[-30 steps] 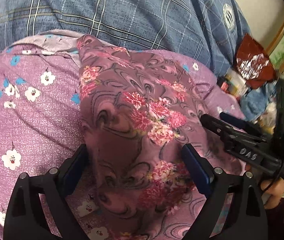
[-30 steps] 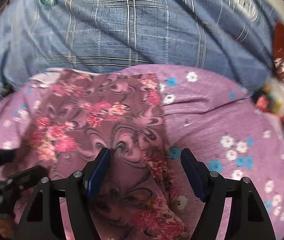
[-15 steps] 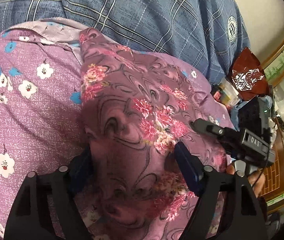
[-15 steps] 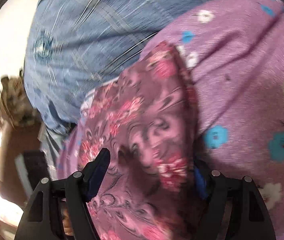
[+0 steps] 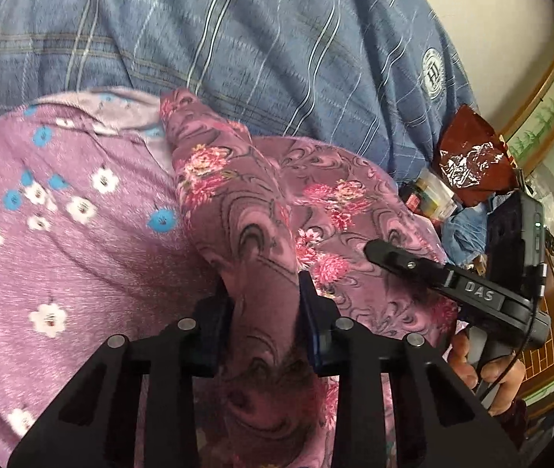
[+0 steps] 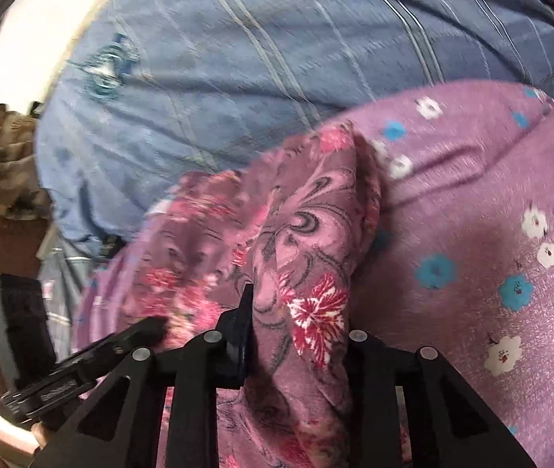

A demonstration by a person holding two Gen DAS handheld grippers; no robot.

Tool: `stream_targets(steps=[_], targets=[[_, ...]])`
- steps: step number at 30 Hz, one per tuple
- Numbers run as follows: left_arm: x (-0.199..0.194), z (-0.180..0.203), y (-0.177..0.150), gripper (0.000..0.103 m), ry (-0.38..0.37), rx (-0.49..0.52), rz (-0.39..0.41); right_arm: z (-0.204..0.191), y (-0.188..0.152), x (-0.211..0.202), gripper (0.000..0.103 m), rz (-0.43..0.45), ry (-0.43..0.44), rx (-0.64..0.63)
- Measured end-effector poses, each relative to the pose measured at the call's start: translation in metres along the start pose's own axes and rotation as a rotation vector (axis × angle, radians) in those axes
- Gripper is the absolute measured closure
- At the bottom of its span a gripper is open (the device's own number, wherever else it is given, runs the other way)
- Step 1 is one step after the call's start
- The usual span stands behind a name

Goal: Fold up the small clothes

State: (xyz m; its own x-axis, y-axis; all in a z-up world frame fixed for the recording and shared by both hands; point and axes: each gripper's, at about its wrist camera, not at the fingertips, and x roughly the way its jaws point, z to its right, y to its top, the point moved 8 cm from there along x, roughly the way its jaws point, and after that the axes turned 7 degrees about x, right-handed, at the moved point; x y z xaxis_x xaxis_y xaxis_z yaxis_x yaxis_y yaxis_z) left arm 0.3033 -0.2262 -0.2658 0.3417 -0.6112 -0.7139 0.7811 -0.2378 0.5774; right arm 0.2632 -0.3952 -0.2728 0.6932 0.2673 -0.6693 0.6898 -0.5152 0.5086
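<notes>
A mauve garment (image 5: 316, 202) with pink flowers and dark swirls lies on a purple cloth (image 5: 62, 257) printed with white and blue flowers. My left gripper (image 5: 263, 306) has its jaws closing, and the blue pads pinch a bunched ridge of the garment's near edge. In the right wrist view the same garment (image 6: 308, 234) rises in a fold between the jaws of my right gripper (image 6: 300, 323), which are also closing and press on it; its right finger is hidden under the cloth. Each gripper shows in the other's view: the right gripper (image 5: 448, 284) and the left gripper (image 6: 82, 358).
A blue plaid sheet (image 5: 238, 39) covers the surface behind the purple cloth. A red-brown foil bag (image 5: 472, 163) and small boxes (image 5: 433, 195) sit at the far right by the wall. A person's hand (image 5: 487, 374) holds the right gripper's handle.
Both pairs of jaws have gone from wide to pinched on the garment's near edge. The cloth has bunched into a raised ridge. The right gripper's view has swung and tilted.
</notes>
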Motion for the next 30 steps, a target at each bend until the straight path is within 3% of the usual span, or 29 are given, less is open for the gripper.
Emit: stream_targets(steps=[6, 16, 20, 21, 22, 25, 30], targets=[[-0.032, 0.002, 0.0, 0.074, 0.011, 0.014, 0.035, -0.031, -0.008, -0.022, 0.076, 0.042, 0.03, -0.044], [-0.075, -0.023, -0.03, 0.074, 0.093, 0.027, 0.03, -0.079, -0.051, -0.009, 0.076, -0.002, 0.048, -0.076], [-0.053, -0.049, -0.06, 0.072, 0.16, -0.016, -0.099, -0.074, -0.078, 0.026, 0.076, -0.103, -0.019, -0.06], [-0.046, -0.055, -0.067, 0.067, 0.18, -0.03, -0.137, -0.069, -0.086, 0.035, 0.075, -0.129, -0.06, -0.062], [-0.04, -0.061, -0.075, 0.057, 0.192, -0.044, -0.172, -0.065, -0.092, 0.041, 0.067, -0.132, -0.111, -0.074], [-0.048, -0.061, -0.076, 0.05, 0.207, -0.028, -0.154, -0.061, -0.092, 0.038, 0.057, -0.108, -0.151, -0.066], [-0.074, -0.048, -0.071, 0.049, 0.259, 0.016, -0.07, -0.069, -0.094, 0.014, 0.053, -0.025, -0.265, -0.142]])
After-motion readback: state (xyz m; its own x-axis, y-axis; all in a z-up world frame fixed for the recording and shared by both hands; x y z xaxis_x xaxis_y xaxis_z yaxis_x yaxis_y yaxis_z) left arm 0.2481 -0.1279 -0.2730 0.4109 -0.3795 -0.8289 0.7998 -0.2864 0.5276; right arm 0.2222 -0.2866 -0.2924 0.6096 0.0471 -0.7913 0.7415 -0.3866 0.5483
